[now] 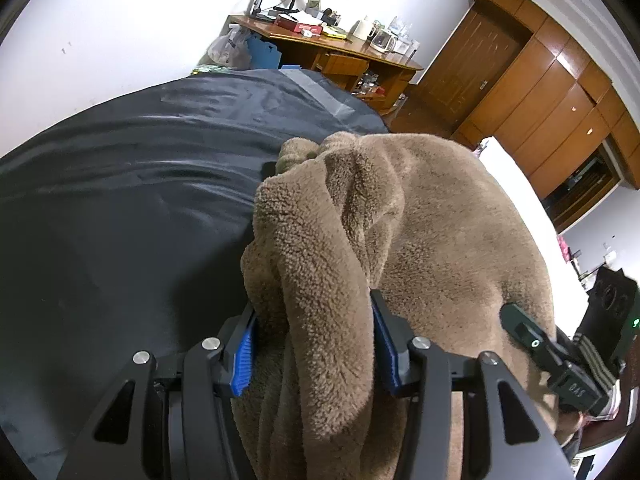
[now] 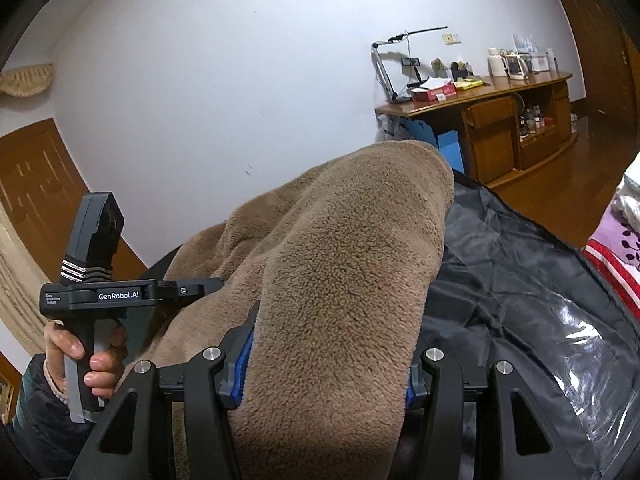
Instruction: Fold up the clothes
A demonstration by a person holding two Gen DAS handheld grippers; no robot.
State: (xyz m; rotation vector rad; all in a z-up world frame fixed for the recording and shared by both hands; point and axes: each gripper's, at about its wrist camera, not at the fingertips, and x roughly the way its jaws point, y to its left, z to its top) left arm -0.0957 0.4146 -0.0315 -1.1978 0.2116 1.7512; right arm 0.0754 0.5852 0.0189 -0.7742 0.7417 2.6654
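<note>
A brown fleece garment (image 1: pixel 400 220) is bunched over a bed with a black sheet (image 1: pixel 120 200). My left gripper (image 1: pixel 314 340) is shut on a thick fold of the fleece, which fills the gap between its blue pads (image 1: pixel 243 364). My right gripper (image 2: pixel 328 360) is shut on another fold of the same fleece (image 2: pixel 344 264) and holds it raised above the black sheet (image 2: pixel 500 280). The right gripper also shows in the left wrist view (image 1: pixel 552 360) at the far right. The left gripper shows in the right wrist view (image 2: pixel 120 296), held in a hand, its tip at the fleece.
A wooden desk (image 1: pixel 332 48) with a lamp, boxes and cups stands against the white wall beyond the bed; it also shows in the right wrist view (image 2: pixel 500 120). A wooden wardrobe (image 1: pixel 540 92) is to the right. A clear plastic sheet (image 2: pixel 580 340) lies on the bed's right side.
</note>
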